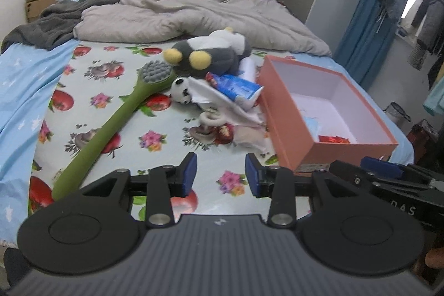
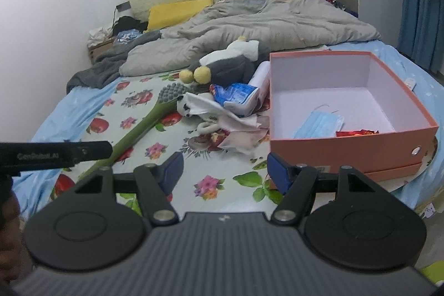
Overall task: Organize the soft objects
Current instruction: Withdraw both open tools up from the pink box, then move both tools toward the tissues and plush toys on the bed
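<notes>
Your left gripper (image 1: pixel 221 174) is hovering over the near edge of the bed (image 1: pixel 166 129), jaws apart with nothing between them. Your right gripper (image 2: pixel 224 172) is doing the same just beside it, jaws wider, also empty.

Progress, as I'm judging it: early. The orange box (image 2: pixel 347 154), sitting at the bed's near right corner, is holding only a blue face mask (image 2: pixel 319 124) and a red wrapper (image 2: pixel 356 133); most of its floor is showing bare.

Still waiting outside the box, piled against its left wall toward the middle of the bed: crumpled white cloth (image 1: pixel 238 107), a small panda toy (image 1: pixel 180 90) half under it, a blue-and-white soft pack (image 1: pixel 238 89) lying on top, and behind these a grey plush (image 1: pixel 213 53) with yellow feet, lying on its side near the rumpled grey duvet (image 1: pixel 194 15). You're looking at limp, squashable things, likely to sag when lifted.

A green long-handled brush (image 1: pixel 111 124) is lying diagonally toward the near left edge; whether it counts as soft, I cannot tell.
</notes>
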Demonstrator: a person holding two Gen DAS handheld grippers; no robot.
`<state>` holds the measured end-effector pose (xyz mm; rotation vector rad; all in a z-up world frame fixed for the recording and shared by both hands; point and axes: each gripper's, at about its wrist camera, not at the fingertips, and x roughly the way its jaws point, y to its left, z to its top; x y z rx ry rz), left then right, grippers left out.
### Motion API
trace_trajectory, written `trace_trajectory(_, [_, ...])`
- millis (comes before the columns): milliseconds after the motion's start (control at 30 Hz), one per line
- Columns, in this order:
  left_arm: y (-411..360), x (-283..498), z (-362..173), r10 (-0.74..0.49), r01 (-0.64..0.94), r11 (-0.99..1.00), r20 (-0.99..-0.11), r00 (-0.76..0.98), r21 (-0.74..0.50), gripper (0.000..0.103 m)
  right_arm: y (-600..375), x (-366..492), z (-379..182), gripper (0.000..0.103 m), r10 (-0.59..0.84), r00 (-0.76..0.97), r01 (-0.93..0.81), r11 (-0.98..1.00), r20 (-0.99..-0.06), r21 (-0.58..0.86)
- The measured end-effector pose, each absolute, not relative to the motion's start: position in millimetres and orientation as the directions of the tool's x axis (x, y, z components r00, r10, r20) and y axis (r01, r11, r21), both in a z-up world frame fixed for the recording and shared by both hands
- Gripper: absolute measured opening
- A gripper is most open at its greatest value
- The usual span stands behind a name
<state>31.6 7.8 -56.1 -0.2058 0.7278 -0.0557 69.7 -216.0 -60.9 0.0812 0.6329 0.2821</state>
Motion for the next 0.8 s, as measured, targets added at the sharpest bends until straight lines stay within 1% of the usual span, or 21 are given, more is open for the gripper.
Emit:
trace_trajectory(333, [14,73,-91,-0.134,-0.039,0.974,-0.707,0.695,-0.223,0.046,-195,86,-80,0.069,0.274,0.756,-0.249,0.96,-0.594,0.125])
trace_trajectory(633, [37,132,-124,-0.112,-0.073,0.975,-0.744,0.659,-0.211,0.047,-176,121,-101,0.068,0.241,0.765,-0.238,0.967,-0.597,0.084])
trace_trajectory(667, [40,138,-127,-0.11,-0.078,0.974,-0.744,0.659,-0.214,0.05,-174,125,-103,0.068,0.24,0.764,-0.24,0.967,-0.599,0.081])
trace_trajectory(700, [43,145,-130,-0.107,-0.085,0.973,-0.743,0.66,-0.216,0.057,-171,131,-104,0.068,0.241,0.765,-0.245,0.966,-0.597,0.077])
trace_trajectory(733, [46,152,-132,-0.1,-0.096,0.972,-0.744,0.661,-0.215,0.059,-169,135,-106,0.068,0.241,0.769,-0.248,0.966,-0.592,0.072])
trace_trajectory(800, [51,165,-136,-0.094,-0.103,0.971,-0.74,0.666,-0.216,0.06,-165,146,-109,0.068,0.239,0.775,-0.253,0.966,-0.585,0.06])
